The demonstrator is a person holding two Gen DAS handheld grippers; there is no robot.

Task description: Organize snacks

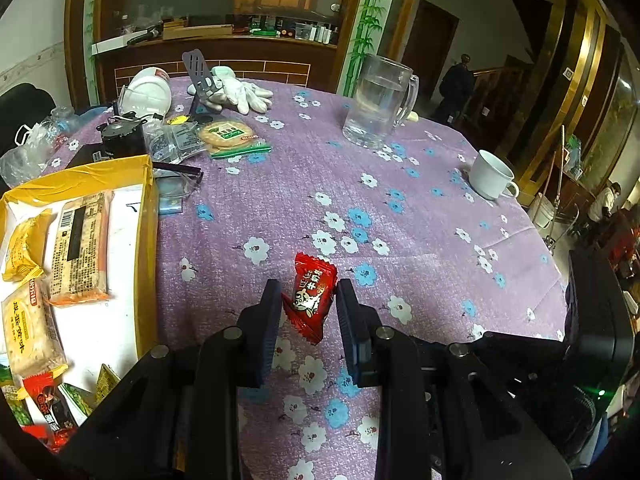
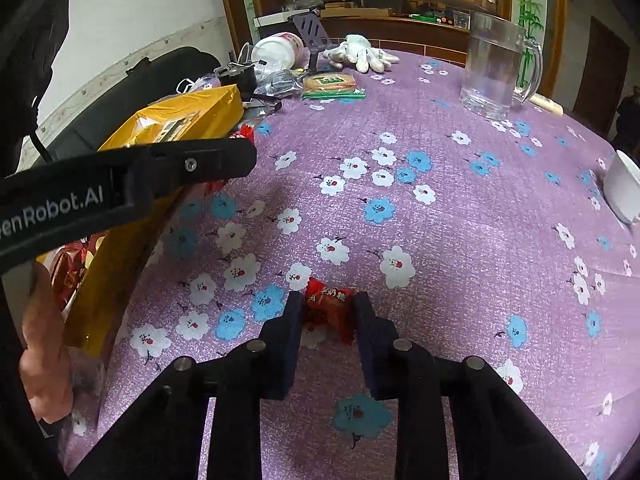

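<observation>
two red candies gripped, box waiting on the left

both hands have a sweet in the grip, so the step in hand looks like carrying them over to the yellow box (image 1: 146,216) at the left of the bench (image 1: 400,200). to do it well, lift each candy clear of the cloth before swinging left, come in over the box wall rather than against it, and go one hand at a time, since the left tool's body already crosses the right wrist view close to the box. release low, over a free patch, so the light wrapper does not flutter out.

the left tool (image 1: 308,294) is narrowed onto a red candy (image 1: 312,292), held by the wrapper's waist with both twisted ends poking out above and below the pads. the right tool (image 2: 328,306) is likewise closed on a second red candy (image 2: 330,308), near the near edge of the bench, and seems to pinch it down on the cloth.

each sweet is a small pillow in glossy red foil with white lettering; the left one shows a cartoon figure. the foil is crinkly and slick, so i judge a firm pinch is needed. the box already holds biscuit packs (image 1: 80,248) and a few red sweets at its near end.
</observation>
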